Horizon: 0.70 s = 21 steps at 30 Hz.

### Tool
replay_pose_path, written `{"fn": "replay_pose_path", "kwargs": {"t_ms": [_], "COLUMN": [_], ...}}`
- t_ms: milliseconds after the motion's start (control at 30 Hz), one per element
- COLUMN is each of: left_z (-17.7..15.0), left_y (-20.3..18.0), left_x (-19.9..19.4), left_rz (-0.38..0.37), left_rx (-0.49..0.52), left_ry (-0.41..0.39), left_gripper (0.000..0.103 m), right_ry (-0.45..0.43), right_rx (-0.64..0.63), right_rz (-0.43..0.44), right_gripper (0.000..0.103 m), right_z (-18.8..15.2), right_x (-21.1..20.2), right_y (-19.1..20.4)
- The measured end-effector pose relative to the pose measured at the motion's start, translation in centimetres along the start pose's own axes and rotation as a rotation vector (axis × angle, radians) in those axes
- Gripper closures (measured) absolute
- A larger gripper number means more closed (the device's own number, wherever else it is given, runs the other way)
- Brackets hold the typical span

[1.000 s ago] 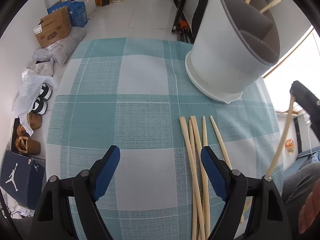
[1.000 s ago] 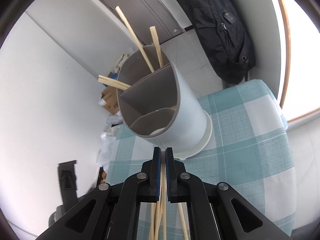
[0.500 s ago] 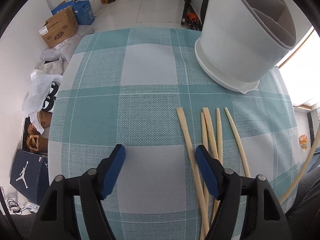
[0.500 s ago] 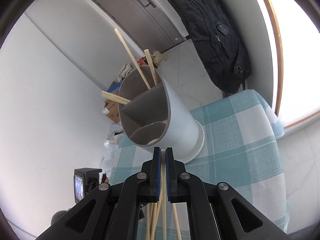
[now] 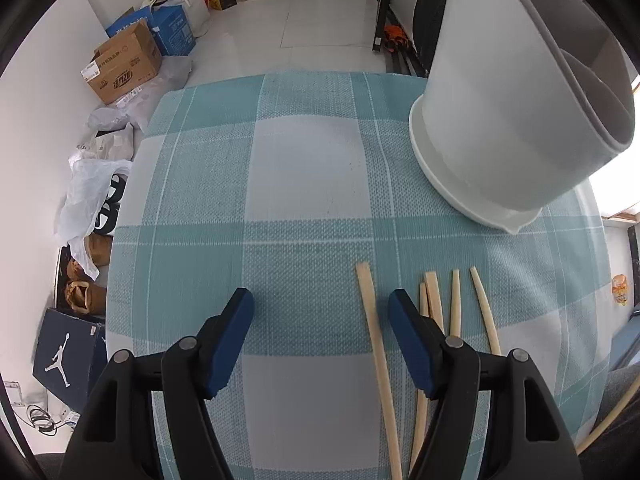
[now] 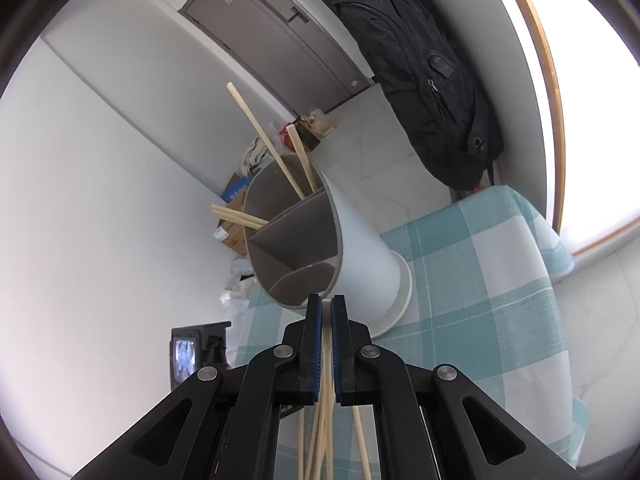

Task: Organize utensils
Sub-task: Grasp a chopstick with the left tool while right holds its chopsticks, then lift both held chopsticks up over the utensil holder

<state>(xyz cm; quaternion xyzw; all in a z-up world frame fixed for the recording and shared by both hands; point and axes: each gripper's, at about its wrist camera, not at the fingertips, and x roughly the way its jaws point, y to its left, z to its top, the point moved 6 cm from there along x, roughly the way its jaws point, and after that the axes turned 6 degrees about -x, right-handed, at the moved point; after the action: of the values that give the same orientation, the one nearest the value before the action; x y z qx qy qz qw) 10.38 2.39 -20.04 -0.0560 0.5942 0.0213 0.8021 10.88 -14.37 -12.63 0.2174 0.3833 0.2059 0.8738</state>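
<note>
Several pale wooden chopsticks lie side by side on the teal-and-white checked cloth. My left gripper hangs open just above them. The leftmost chopstick lies between its fingers, close to the right pad, and neither pad presses on it. A white utensil holder with grey dividers stands at the far right. In the right wrist view my right gripper is shut on one chopstick, in front of the holder. Several chopsticks stand in the holder's far compartment.
Below the table's left edge the floor holds cardboard boxes, plastic bags, shoes and a dark shoebox. A black backpack hangs on the wall behind the table. The table edge runs close behind the holder.
My left gripper has sunk and shifted right over the chopsticks, and its jaws have narrowed. The leftmost chopstick now lies between them. My right gripper keeps its chopstick and has tipped slightly.
</note>
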Motion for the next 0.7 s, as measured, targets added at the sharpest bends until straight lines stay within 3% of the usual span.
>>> {"fn": "replay_pose_path", "kwargs": {"t_ms": [67, 133, 233, 467, 700], "left_z": [0.3, 0.4, 0.5, 0.9, 1.2], "left_y": [-0.1, -0.5, -1.2, -1.0, -0.2], "left_x": [0.0, -0.2, -0.4, -0.7, -5.2], "left_rz": [-0.005, -0.012, -0.027, -0.058, -0.121], "left_rx": [0.007, 0.021, 0.033, -0.007, -0.036], "left_ry": [-0.009, -0.022, -0.012, -0.022, -0.174], "left_gripper": [0.043, 0.072, 0.097, 0.101, 0.101], "right_ry": [0.002, 0.002, 0.000, -0.013, -0.036], "right_rx": [0.007, 0.008, -0.002, -0.018, -0.053], "right_rz": [0.004, 0.004, 0.000, -0.019, -0.031], "right_gripper": [0.099, 0.099, 0.099, 0.099, 0.099], "right_z": [0.1, 0.1, 0.1, 0.1, 0.0], "right_x": [0.0, -0.1, -0.2, -0.4, -0.5], "right_y": [-0.1, -0.1, -0.1, 0.0, 0.4]}}
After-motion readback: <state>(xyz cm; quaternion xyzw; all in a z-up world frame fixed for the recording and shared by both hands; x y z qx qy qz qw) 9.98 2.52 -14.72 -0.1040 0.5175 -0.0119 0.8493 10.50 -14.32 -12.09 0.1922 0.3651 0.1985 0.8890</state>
